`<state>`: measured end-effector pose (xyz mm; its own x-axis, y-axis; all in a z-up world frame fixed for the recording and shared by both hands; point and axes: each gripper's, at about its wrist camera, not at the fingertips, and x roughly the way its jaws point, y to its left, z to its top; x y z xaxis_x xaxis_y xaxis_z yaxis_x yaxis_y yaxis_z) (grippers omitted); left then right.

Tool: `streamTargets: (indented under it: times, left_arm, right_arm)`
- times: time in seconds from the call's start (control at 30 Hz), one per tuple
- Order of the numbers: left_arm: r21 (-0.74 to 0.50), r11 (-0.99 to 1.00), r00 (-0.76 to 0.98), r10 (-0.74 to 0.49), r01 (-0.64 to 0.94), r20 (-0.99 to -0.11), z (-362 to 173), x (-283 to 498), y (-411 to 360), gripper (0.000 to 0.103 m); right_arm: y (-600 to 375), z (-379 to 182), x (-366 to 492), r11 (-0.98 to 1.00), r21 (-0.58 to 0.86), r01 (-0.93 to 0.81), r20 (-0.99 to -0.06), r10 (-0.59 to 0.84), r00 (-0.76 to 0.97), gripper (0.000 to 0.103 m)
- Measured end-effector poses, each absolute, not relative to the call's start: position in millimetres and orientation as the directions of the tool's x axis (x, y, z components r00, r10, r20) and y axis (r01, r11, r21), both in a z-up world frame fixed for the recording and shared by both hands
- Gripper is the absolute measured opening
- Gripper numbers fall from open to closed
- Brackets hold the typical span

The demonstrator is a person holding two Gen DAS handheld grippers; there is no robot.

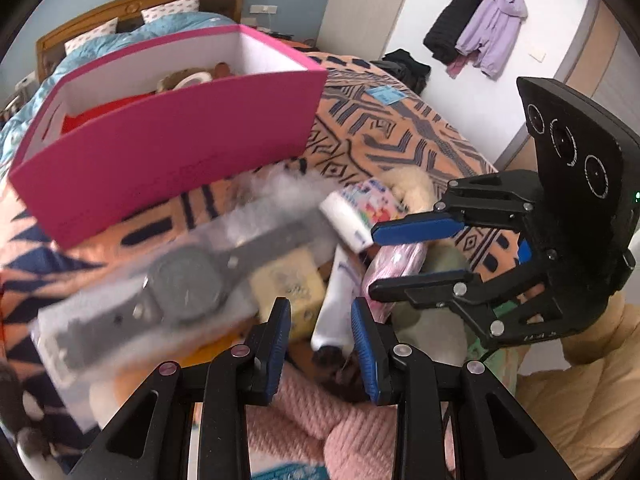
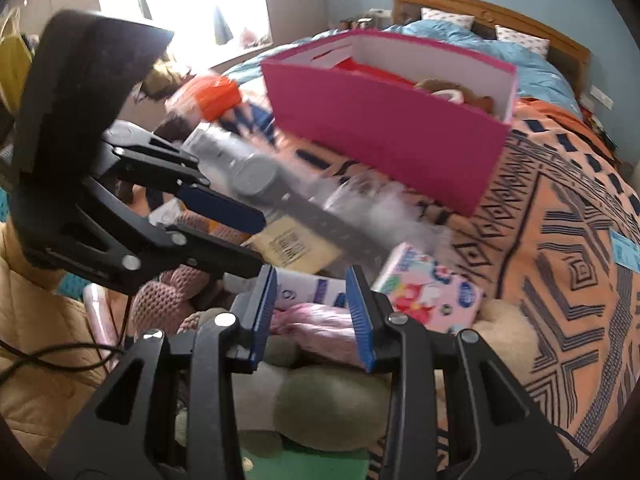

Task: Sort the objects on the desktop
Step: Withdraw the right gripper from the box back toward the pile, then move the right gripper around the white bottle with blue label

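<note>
Pink box [image 1: 172,160]: matt card outside, white smooth inside. Watch pack [image 1: 160,280]: clear glossy plastic, grey matt strap. Blanket [image 2: 560,240]: soft woven cloth. Pink knit [image 1: 320,420]: chunky, rough. Headboard [image 2: 480,8]: varnished wood. Gripper pads [image 2: 262,308]: ribbed blue plastic

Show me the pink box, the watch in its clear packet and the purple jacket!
pink box [image 1: 172,152], left wrist view, front wall.
watch [image 1: 186,284], left wrist view, round grey face.
purple jacket [image 1: 494,28], left wrist view, its body.
</note>
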<state>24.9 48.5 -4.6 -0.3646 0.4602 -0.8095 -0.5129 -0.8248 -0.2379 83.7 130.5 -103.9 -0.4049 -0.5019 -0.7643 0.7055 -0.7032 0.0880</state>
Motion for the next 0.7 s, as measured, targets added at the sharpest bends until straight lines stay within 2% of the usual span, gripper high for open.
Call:
streamTargets:
  times: [0.1,0.43,0.7]
  left_arm:
    - [-0.235,-0.835,-0.371,0.449,-0.497,-0.813,-8.5,30.7,43.0,0.038]
    - [-0.198,-0.848,-0.388,0.418,-0.492,-0.822,-11.1,44.8,42.5,0.038]
    - [-0.201,-0.846,-0.382,0.42,-0.494,-0.823,-15.4,47.4,43.3,0.038]
  right_arm:
    - [124.6,-106.6,87.8,-0.686,0.078,0.724,-0.771,-0.502,-0.392,0.038]
    - [108.1,-113.7,99.6,-0.634,-0.07,0.77,-0.816,-0.407,-0.41,0.041]
    - [100.2,-120.8,96.0,-0.629,-0.136,0.765,-0.823,-0.358,-0.441,0.041]
